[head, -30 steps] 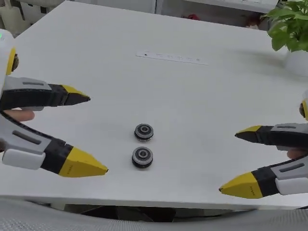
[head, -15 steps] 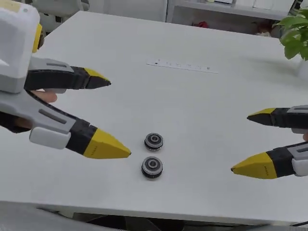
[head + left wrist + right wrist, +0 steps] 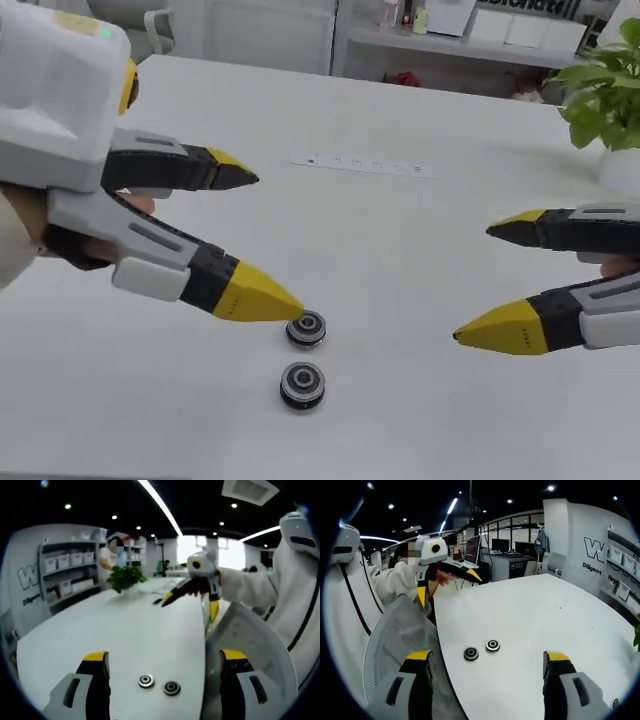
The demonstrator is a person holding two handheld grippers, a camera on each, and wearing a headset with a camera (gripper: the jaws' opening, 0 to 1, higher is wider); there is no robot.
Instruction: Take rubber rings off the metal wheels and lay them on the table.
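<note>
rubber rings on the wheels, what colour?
Black, on near wheel and far wheel alike; head view shows it best.

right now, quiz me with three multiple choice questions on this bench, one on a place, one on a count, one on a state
1. On the left gripper, the lower jaw tip is closest to: A the far wheel; B the near wheel; C the right gripper.
2. Metal wheels on the table: A one; B two; C four.
3. The right gripper is: A shut on a wheel; B shut on a ring; C open and empty.

Answers: 1 A, the yellow tip ends just beside the far wheel. 2 B, only the far wheel and the near wheel lie there. 3 C, its jaws stand wide apart with nothing between them.
</note>
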